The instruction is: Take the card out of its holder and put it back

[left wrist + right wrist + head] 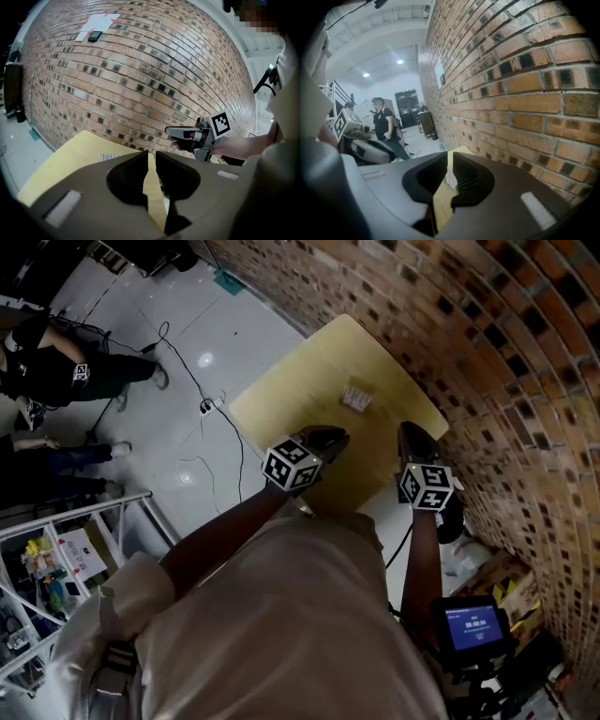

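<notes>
A small clear card holder (356, 397) with a pale card in it lies on the yellow table (281, 395), towards the brick wall. Both grippers hover over the table's near edge, short of the holder. My left gripper (328, 438) has its jaws drawn almost together, only a thin slit between them, and nothing in it (151, 157). In the left gripper view the holder's striped edge (111, 156) peeks over the left jaw. My right gripper (411, 435) is likewise nearly closed and empty (449, 157), pointing along the wall.
A brick wall (487, 343) runs along the table's far and right sides. A cable (202, 404) trails over the grey floor. A person in black (66, 371) is at the left, by a metal rack (56, 549). A small screen on a stand (473, 629) is at bottom right.
</notes>
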{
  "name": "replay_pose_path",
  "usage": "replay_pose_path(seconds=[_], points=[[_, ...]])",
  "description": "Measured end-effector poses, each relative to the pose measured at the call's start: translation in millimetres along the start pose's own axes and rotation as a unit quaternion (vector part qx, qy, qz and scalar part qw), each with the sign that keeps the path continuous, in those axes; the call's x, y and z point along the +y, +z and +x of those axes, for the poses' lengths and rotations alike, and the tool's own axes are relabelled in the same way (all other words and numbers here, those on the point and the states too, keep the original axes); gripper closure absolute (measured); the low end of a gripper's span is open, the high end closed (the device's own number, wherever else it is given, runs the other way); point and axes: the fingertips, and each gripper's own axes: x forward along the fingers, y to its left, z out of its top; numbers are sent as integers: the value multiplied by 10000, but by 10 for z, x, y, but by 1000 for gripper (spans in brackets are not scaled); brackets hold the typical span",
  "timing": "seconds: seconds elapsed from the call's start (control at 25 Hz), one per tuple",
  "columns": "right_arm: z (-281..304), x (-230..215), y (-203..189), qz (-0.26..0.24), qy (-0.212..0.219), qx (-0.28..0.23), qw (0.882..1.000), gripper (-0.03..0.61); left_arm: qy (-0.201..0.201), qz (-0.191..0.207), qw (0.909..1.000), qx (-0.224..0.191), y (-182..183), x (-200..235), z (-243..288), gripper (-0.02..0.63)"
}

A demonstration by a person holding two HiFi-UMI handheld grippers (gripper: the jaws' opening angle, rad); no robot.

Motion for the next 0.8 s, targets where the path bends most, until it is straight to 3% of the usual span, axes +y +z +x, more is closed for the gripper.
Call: replay_pose_path(seconds=[0.36, 0.8], points=[[443, -122, -334, -574, 844, 596, 9930, 531, 860, -375, 9955, -131, -123, 254, -2, 546], [1055, -77, -818, -1261, 1337, 1354, 9736, 506, 1643, -925, 9812, -424, -309, 324, -449, 546]])
